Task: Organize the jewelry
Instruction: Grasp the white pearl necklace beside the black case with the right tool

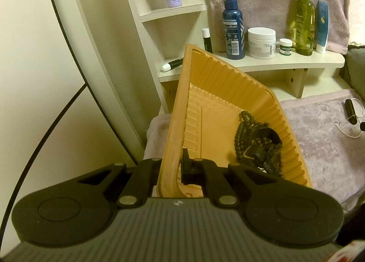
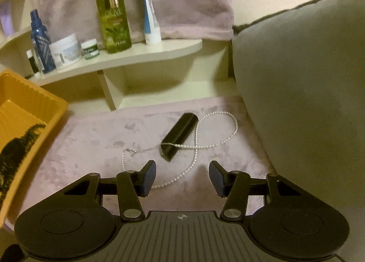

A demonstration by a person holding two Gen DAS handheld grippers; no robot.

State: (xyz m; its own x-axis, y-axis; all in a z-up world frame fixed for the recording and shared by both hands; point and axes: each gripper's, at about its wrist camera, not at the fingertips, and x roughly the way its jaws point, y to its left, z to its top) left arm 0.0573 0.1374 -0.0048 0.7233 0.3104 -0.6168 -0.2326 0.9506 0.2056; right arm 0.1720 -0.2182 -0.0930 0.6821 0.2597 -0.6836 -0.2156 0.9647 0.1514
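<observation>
Left gripper (image 1: 171, 168): fingers clamped on the rim of the orange tray (image 1: 175, 111), tray tilted; dark bead necklace (image 1: 257, 141) heaped inside, right of the fingers. Right gripper (image 2: 182, 176): fingers wide apart, holding nothing; pearl necklace (image 2: 214, 143) on the mauve mat (image 2: 95, 134) just ahead, draped across a black case (image 2: 179, 135).

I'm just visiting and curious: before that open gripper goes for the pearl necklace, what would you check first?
1. Right gripper open: ok.
2. Pearl necklace lies between its fingers: ok.
3. Necklace free to lift: not ok, it drapes over the black case.
4. Left gripper clamps the orange tray rim: ok.
5. Tray level: not ok, tilted; dark beads slid to one side.
6. Clasp fastened: cannot tell.
</observation>
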